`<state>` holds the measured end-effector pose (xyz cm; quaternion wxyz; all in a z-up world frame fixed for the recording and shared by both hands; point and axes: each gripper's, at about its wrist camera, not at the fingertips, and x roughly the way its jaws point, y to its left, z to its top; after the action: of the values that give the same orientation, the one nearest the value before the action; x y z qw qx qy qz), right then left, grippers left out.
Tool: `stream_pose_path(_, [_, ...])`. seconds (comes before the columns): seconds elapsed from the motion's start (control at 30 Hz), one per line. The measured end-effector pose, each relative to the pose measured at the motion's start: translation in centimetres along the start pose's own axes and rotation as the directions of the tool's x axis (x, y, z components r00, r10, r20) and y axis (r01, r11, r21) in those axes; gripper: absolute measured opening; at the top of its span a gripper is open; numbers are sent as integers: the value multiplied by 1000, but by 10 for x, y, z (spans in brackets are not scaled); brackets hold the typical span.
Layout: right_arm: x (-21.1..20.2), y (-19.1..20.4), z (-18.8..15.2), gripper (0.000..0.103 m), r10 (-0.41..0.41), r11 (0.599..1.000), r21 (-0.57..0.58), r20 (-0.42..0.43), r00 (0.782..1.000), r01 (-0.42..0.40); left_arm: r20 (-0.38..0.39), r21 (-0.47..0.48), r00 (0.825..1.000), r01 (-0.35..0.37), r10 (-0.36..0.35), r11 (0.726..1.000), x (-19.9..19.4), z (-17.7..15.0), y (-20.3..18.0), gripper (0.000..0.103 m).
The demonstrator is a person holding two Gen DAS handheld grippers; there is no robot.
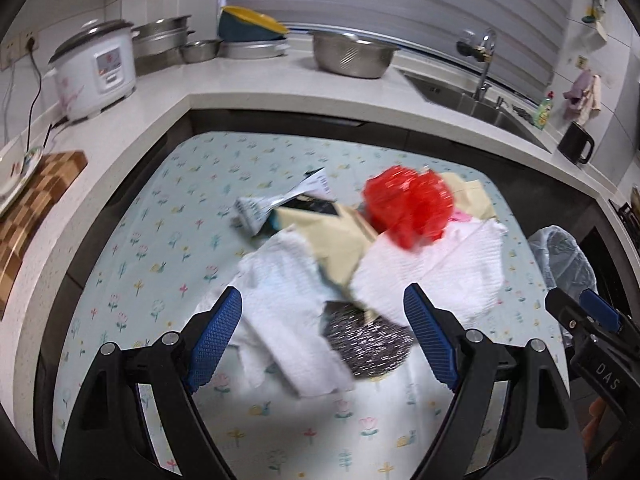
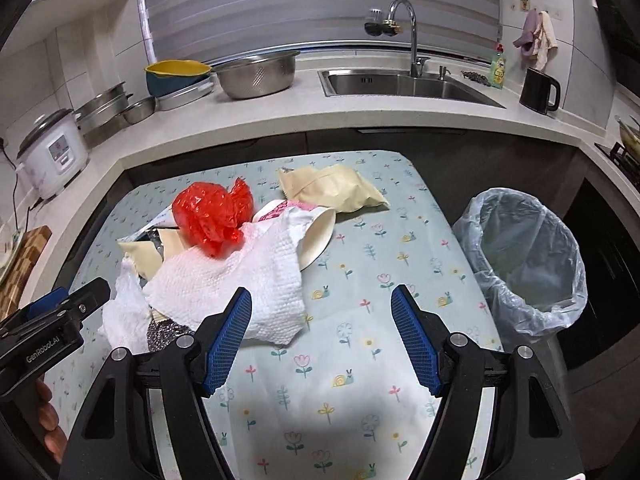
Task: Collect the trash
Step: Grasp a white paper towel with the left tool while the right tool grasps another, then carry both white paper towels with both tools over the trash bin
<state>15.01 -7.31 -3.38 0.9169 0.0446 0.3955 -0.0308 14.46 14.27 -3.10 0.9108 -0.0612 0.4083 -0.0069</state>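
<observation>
Glossy red plastic bag (image 2: pixel 214 216), embossed paper towel (image 2: pixel 236 280)

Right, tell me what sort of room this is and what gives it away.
A home kitchen, most likely. A steel sink with a tap sits in the worktop, a rice cooker stands plugged in at the corner, and metal bowls and pans are stacked along the counter.

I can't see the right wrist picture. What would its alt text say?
A pile of rubbish, with a crumpled red plastic bag on a white paper towel, lies on a flowery tablecloth. The open right gripper hovers over it, empty. A plastic-lined waste bin stands to the right.
</observation>
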Motion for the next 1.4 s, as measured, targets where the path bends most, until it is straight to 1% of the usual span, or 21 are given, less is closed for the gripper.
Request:
stream_pose_path(0.2, [25, 15, -1, 69, 5, 1000, -18, -29, 1000, -6, -61, -81, 998, -9, 4, 997, 20, -11, 31, 79])
stream_pose_path(0.33, [42, 19, 2, 69, 9, 1000, -9, -49, 999, -9, -95, -104, 996, -11, 1, 995, 33, -16, 42, 79])
stream_pose_path(0.53, [63, 25, 6, 69, 14, 1000, -7, -73, 997, -15, -144, -128, 990, -9, -9, 992, 52, -21, 47, 79])
stream_pose_path(0.63, [70, 28, 7, 67, 21, 1000, -10, -81, 997, -22, -162, -136, 987, -4, -18, 991, 60, -21, 46, 79])
stream_pose_path(0.7, [75, 31, 6, 64, 19, 1000, -18, -88, 996, -21, -171, -131, 985, -3, -19, 991, 64, -22, 45, 77])
stream_pose_path(0.77, [79, 32, 5, 55, 16, 999, -27, -98, 995, -19, -182, -130, 983, 2, -25, 992, 68, -22, 43, 69])
stream_pose_path(0.8, [80, 33, 5, 52, 15, 999, -30, -100, 995, -18, -189, -130, 981, 5, -30, 992, 70, -23, 42, 66])
stream_pose_path(0.87, [81, 32, 4, 40, 17, 999, -31, -108, 994, -20, -199, -132, 979, 14, -40, 991, 73, -24, 41, 55])
stream_pose_path(0.9, [82, 32, 3, 37, 20, 999, -31, -110, 994, -23, -202, -132, 978, 19, -46, 991, 73, -25, 41, 51])
stream_pose_path(0.93, [81, 31, 3, 30, 21, 999, -31, -111, 994, -24, -206, -130, 977, 24, -50, 991, 74, -25, 40, 45])
stream_pose_path(0.97, [81, 30, 2, 23, 26, 999, -30, -113, 993, -29, -212, -127, 976, 28, -54, 992, 75, -26, 39, 35])
stream_pose_path(1.0, [81, 28, 1, 20, 32, 999, -26, -116, 993, -35, -217, -127, 974, 35, -62, 991, 75, -26, 38, 30])
stream_pose_path(1.03, [80, 27, 1, 13, 38, 999, -19, -119, 992, -41, -220, -127, 973, 37, -65, 991, 75, -26, 37, 24])
stream_pose_path(1.07, [78, 25, 0, 6, 47, 999, -12, -120, 992, -49, -216, -129, 974, 37, -64, 991, 73, -27, 37, 21])
stream_pose_path(1.1, [76, 23, -1, 5, 54, 998, -7, -120, 991, -55, -209, -129, 976, 37, -64, 991, 71, -27, 36, 18])
stream_pose_path(1.13, [72, 21, -1, 4, 56, 998, -2, -114, 992, -56, -203, -127, 977, 37, -62, 991, 68, -27, 36, 12])
stream_pose_path(1.3, [50, 15, 0, 2, 56, 998, 3, -71, 996, -56, -159, -115, 986, 34, -52, 993, 48, -23, 32, 11])
stream_pose_path(1.4, [31, 10, 2, 2, 56, 998, 6, -35, 998, -56, -130, -107, 990, 44, -58, 993, 33, -20, 27, 10])
